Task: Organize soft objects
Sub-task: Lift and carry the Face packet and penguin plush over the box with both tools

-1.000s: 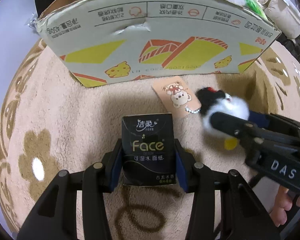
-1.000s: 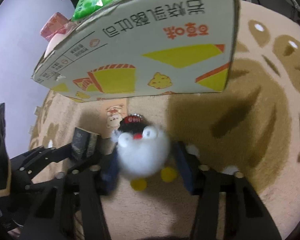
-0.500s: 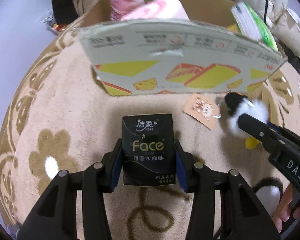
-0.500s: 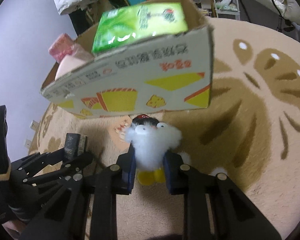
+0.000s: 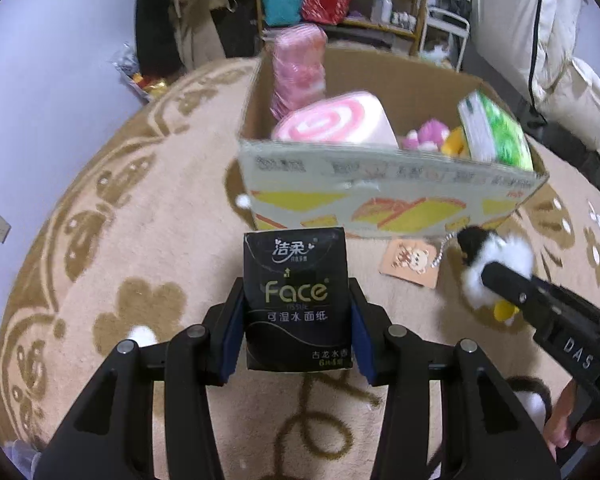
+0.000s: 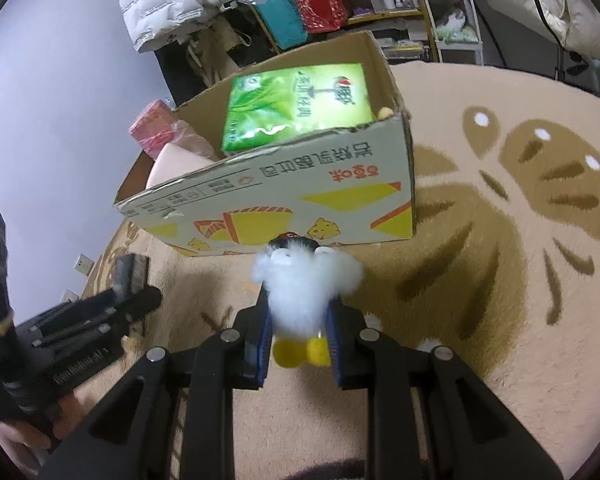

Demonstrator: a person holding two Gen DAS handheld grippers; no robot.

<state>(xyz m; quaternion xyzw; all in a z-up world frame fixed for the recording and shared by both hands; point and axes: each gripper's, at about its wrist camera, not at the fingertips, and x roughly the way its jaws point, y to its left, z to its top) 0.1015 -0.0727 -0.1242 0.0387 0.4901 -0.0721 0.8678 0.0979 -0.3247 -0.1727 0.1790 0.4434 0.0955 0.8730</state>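
Beige carpet (image 5: 172, 208) with brown flower shapes fills the floor under you, and shelves and bags crowd the far wall.

On the left, your left hand-held gripper (image 5: 296, 316) is clenched on the tissue pack (image 5: 296, 300), a black packet standing upright between the fingers, its long axis pointing away from you toward the box (image 5: 380, 204). The pack is lifted clear of the carpet, near the box's front wall but lower than its rim.

Straight ahead and far of both grippers sits the open box, already holding a pink roll (image 5: 336, 120), pink packets (image 5: 298, 68) and a green pack (image 6: 296, 104).

Further right, a tag (image 5: 414, 262) hangs on a chain from the plush (image 6: 308, 284), and your right hand-held gripper (image 6: 300, 340) squeezes the plush's white body, yellow feet nearest you.

Both loads lie near-side of the box, so the opening is forward and up from each. By my reading the left is centred on the front wall, the right nearer the green-pack end.
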